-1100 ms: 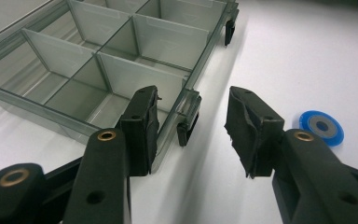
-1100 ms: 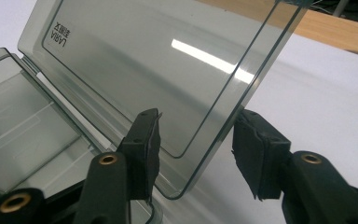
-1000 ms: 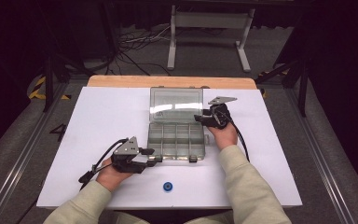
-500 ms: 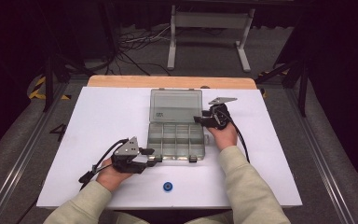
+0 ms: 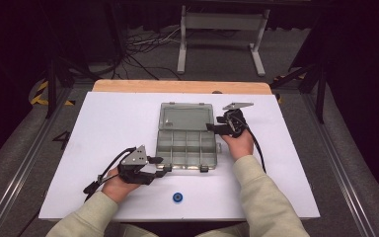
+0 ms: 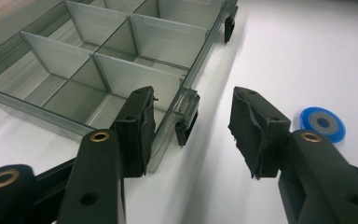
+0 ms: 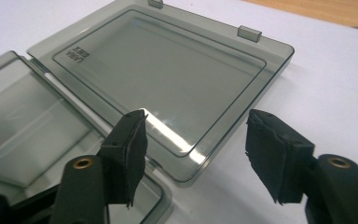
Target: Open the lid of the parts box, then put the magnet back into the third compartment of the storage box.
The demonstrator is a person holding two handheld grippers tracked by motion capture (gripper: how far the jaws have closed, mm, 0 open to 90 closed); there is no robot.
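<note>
Left gripper (image 5: pixel 164 166) sits at about 7 o'clock of the white table (image 5: pixel 103 128), lying low and pointing toward 3 o'clock at the near-left corner of the organizer box (image 5: pixel 187 147). Its jaws stand apart and grip nothing; in the left gripper view one pad (image 6: pixel 140 128) is against the box's front wall beside a black latch (image 6: pixel 186 126), the other pad is clear over bare table. Jaws have just been opening a little, with the box corner and latch between them.

Box lies in the middle of the table, open flat, clear grey plastic. Divided tray is the near half, lid (image 5: pixel 186 117) is folded back to 12 o'clock, hinge running 9 to 3. Open box's long axis runs 6 to 12; the tray alone is longer 9 to 3. Compartments look empty.

Blue disc (image 5: pixel 178 197) lies at 6 o'clock of the box, near the table's front edge, well apart from both grippers.

Right gripper (image 5: pixel 212 127) is at the box's 3 o'clock side by the hinge, pointing toward 9 o'clock. Jaws apart, just been opening, straddling the lid's corner (image 7: pixel 186 163) without pressing on it
</note>
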